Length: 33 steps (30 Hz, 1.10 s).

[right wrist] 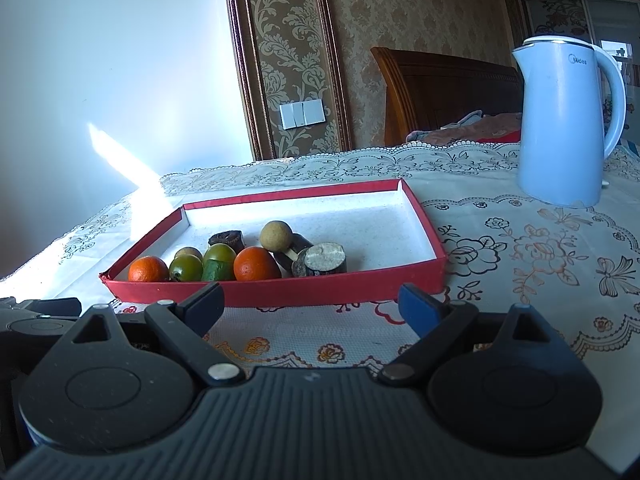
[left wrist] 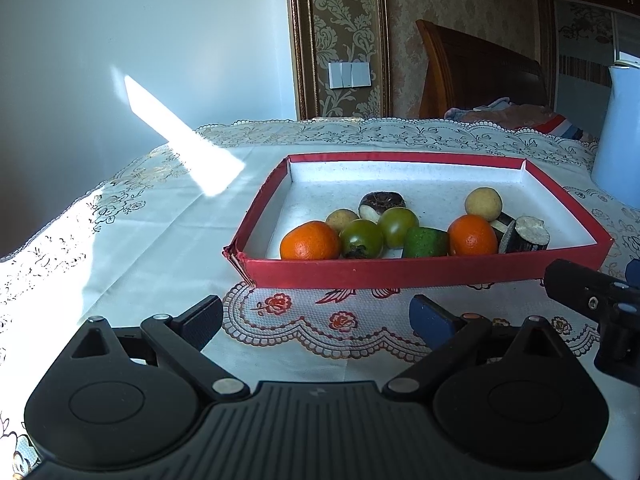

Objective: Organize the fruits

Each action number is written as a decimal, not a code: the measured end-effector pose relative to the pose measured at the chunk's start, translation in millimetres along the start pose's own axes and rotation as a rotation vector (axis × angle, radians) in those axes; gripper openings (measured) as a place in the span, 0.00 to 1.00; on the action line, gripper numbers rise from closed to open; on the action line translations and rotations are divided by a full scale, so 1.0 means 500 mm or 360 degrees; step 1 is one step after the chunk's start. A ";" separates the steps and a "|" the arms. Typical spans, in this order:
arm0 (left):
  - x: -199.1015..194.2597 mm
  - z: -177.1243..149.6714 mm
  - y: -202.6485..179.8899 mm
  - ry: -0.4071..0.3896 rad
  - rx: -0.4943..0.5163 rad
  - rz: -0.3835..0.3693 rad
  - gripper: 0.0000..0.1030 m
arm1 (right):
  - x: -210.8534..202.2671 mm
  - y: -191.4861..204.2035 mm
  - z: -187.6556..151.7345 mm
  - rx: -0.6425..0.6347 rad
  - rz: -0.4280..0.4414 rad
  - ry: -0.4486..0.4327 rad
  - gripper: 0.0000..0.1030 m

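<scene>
Fruits [left wrist: 400,228] clustered in red tray [left wrist: 420,272] — both grippers' jaws spread wide, empty.

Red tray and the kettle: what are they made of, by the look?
Red tray: looks like paper-covered cardboard, matte red outside, white inside; the near-left corner is frayed and splitting into layers. Kettle: probably plastic outer shell, smooth pale blue with a soft sheen, moulded handle and printed logo; a metal lining can't be ruled out.
</scene>
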<state>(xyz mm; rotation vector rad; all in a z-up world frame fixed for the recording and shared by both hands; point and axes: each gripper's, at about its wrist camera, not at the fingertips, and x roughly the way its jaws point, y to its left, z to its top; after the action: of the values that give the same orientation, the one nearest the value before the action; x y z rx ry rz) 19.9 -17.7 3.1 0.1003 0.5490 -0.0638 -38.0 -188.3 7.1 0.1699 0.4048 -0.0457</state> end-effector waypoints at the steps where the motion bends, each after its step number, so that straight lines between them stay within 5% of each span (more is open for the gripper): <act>1: 0.000 0.000 0.000 -0.0002 0.0000 0.0002 0.97 | 0.000 0.000 0.000 0.0000 0.0001 0.0001 0.91; 33: -0.001 0.000 0.000 -0.0012 0.0000 0.0007 0.97 | 0.001 0.001 -0.002 -0.0011 0.0000 -0.0003 0.91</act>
<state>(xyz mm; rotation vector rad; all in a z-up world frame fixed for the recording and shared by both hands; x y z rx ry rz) 19.8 -17.7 3.4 0.1010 0.5412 -0.0599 -37.8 -187.6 6.2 0.1628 0.4032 -0.0446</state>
